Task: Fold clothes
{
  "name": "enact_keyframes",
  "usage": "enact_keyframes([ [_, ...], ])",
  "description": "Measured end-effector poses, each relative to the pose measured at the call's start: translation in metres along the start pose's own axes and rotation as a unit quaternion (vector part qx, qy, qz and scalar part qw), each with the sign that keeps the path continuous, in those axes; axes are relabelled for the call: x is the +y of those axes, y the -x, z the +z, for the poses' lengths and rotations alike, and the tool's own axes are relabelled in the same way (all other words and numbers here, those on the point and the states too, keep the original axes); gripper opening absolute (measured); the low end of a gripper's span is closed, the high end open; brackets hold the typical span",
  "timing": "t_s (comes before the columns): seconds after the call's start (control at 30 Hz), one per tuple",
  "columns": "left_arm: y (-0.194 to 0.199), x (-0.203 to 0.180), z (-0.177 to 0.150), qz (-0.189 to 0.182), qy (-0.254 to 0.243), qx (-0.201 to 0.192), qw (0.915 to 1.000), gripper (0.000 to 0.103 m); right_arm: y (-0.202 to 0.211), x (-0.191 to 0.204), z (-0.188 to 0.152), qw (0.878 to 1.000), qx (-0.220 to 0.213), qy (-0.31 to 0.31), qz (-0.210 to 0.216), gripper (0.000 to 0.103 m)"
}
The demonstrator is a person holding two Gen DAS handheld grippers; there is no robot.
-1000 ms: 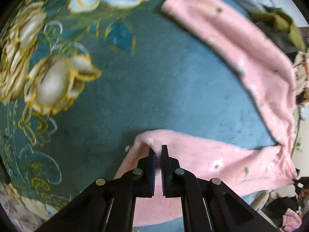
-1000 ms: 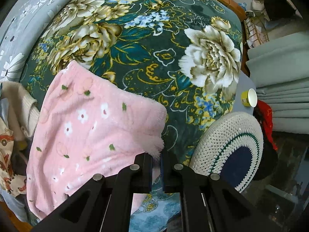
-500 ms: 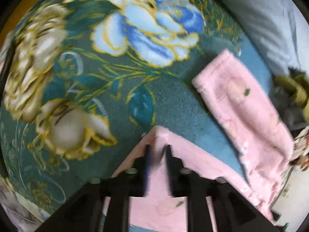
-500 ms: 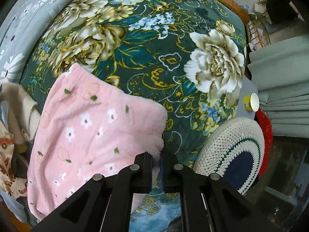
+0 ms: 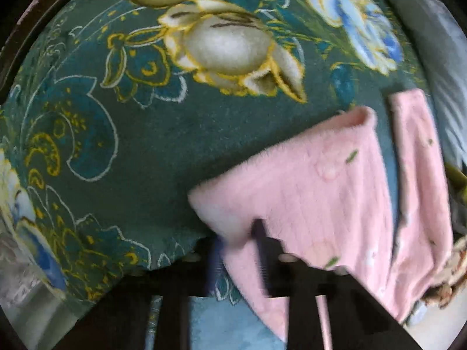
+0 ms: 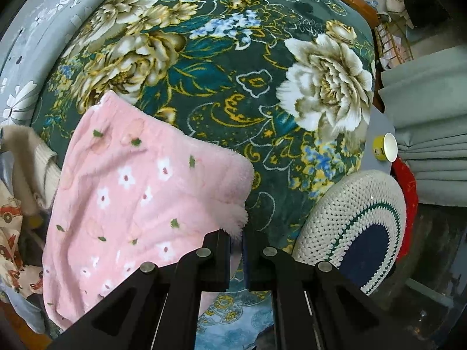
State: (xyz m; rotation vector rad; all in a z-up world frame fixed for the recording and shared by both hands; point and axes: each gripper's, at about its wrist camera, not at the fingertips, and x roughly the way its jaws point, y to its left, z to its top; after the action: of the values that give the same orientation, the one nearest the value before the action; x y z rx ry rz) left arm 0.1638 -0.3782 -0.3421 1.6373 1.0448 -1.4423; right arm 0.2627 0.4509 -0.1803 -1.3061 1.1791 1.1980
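A fluffy pink garment [image 6: 140, 192] with white flowers lies on the dark green floral blanket [image 6: 221, 67]. My right gripper [image 6: 236, 242] is shut on its fuzzy corner, which is lifted slightly off the blanket. In the left wrist view, which is blurred by motion, another part of the pink garment [image 5: 315, 180] is folded over beside a narrow pink strip [image 5: 417, 157]. My left gripper [image 5: 237, 248] has its fingers apart, with the garment's edge lying in the gap between them.
A white and navy crochet cushion [image 6: 356, 213] sits at the blanket's right edge, with a yellow paper cup [image 6: 385, 147] on a grey surface beyond. A cream sweater [image 6: 29, 157] and printed clothes [image 6: 11, 218] are piled at the left. Grey flowered bedding [image 6: 29, 52] borders the blanket.
My left gripper carried its pink edge across toward the other pink strip, and its fingers have spread apart. The right gripper stays shut on its corner, barely moved.
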Motion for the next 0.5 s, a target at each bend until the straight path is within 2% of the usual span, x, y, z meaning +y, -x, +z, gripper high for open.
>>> enact_keyframes([
  [0.13,0.022,-0.020,-0.001,0.027,-0.032,-0.028,0.9987,0.006,0.008,0.001,-0.001,1.000,-0.006,0.009,0.020,0.006],
  [0.3,0.090,-0.023,-0.013,0.002,-0.049,-0.105,0.9932,0.006,0.023,-0.005,-0.002,0.997,-0.026,0.035,0.058,0.006],
  [0.37,0.110,-0.011,-0.028,0.008,-0.056,-0.125,0.9905,0.006,0.022,-0.016,-0.003,0.996,-0.030,0.051,0.060,0.006],
  [0.43,0.114,0.006,-0.012,0.033,-0.059,-0.121,0.9903,0.006,0.013,-0.030,-0.005,0.997,-0.024,0.059,0.047,0.006],
  [0.5,0.102,0.032,-0.006,0.064,-0.056,-0.101,0.9912,0.006,-0.004,-0.048,-0.007,0.998,-0.007,0.053,0.031,0.006],
])
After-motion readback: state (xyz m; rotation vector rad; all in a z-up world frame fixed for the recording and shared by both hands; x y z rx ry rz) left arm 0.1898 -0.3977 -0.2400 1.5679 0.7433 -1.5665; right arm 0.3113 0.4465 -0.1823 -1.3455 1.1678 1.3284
